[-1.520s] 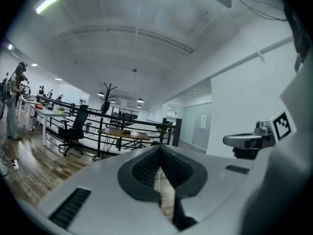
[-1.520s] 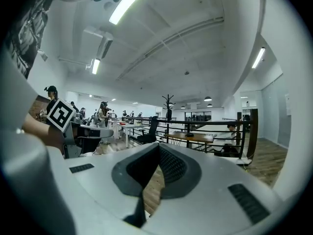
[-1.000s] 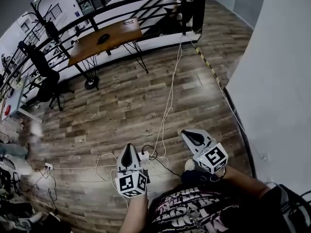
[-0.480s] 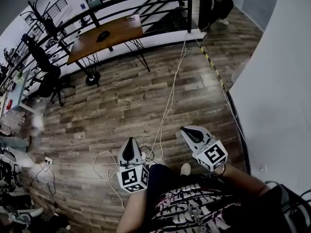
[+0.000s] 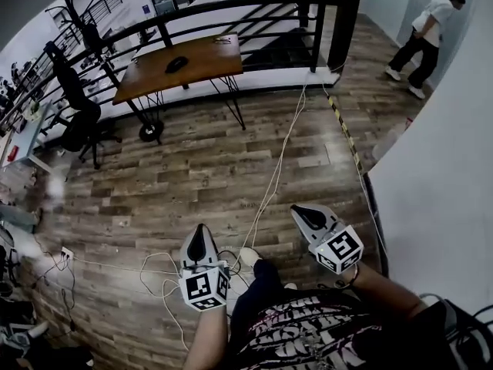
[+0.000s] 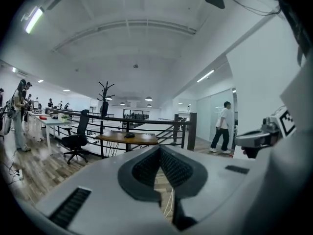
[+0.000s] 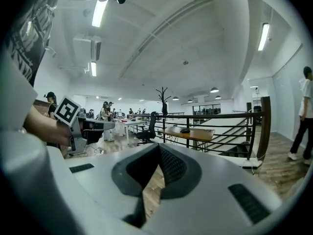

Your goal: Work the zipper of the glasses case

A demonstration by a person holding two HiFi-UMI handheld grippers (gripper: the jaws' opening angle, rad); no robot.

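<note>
At the far left stood a black office chair [image 5: 77, 106]. Just right of it was the wooden table [image 5: 146, 75], set against the black railing [image 5: 231, 6]. On that table lay a dark oval thing [image 5: 177, 64]. It may have been the glasses case, but it was too small to tell. In the head view its long axis ran from lower left to upper right. Which end pointed where, and any zipper, could not be made out. It lay well apart from both your grippers, ahead of them across the wood floor [image 5: 192, 160].

Your left gripper [image 5: 199, 231] was held over the floor with its jaws pressed together and nothing between them. In the left gripper view the dark thing sat a little left of the tips. White cables [image 5: 269, 183] ran over the floor between the two grippers.

Your right gripper [image 5: 299, 211] was likewise closed and empty. In the right gripper view the dark thing sat a little right of its tips. At the far right a person [image 5: 427, 29] stood near the white wall [image 5: 447, 168].
</note>
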